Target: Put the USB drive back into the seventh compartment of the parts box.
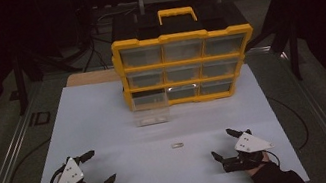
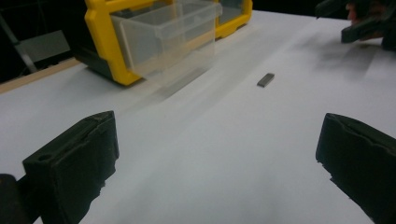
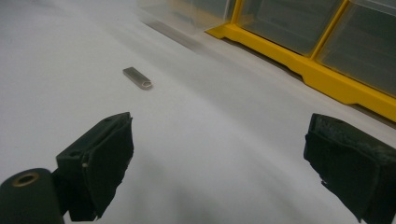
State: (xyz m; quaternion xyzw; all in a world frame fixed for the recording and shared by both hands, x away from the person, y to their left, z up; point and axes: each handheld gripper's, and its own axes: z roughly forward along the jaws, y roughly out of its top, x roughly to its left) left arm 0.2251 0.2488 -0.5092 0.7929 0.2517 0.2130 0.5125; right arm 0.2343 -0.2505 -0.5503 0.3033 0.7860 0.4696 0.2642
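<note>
A small flat metal piece [image 1: 177, 145] lies on the white tabletop [image 1: 105, 122], midway between my two grippers; it also appears as a grey bar [image 2: 265, 80] and a silver tab [image 3: 137, 77]. A yellow drawer cabinet [image 1: 184, 65] stands at the far side, with its bottom-left clear drawer [image 1: 151, 110] pulled out toward me. My left gripper [image 1: 97, 169] rests open near the front left edge. My right gripper [image 1: 222, 144] sits open at the front right. Both hold nothing.
The cabinet has a yellow carry handle [image 1: 177, 14] on top and several shut clear drawers. Table edges run close in front of both hands. A metal rail [image 1: 5, 160] lines the left side, and dark floor and stands surround the table.
</note>
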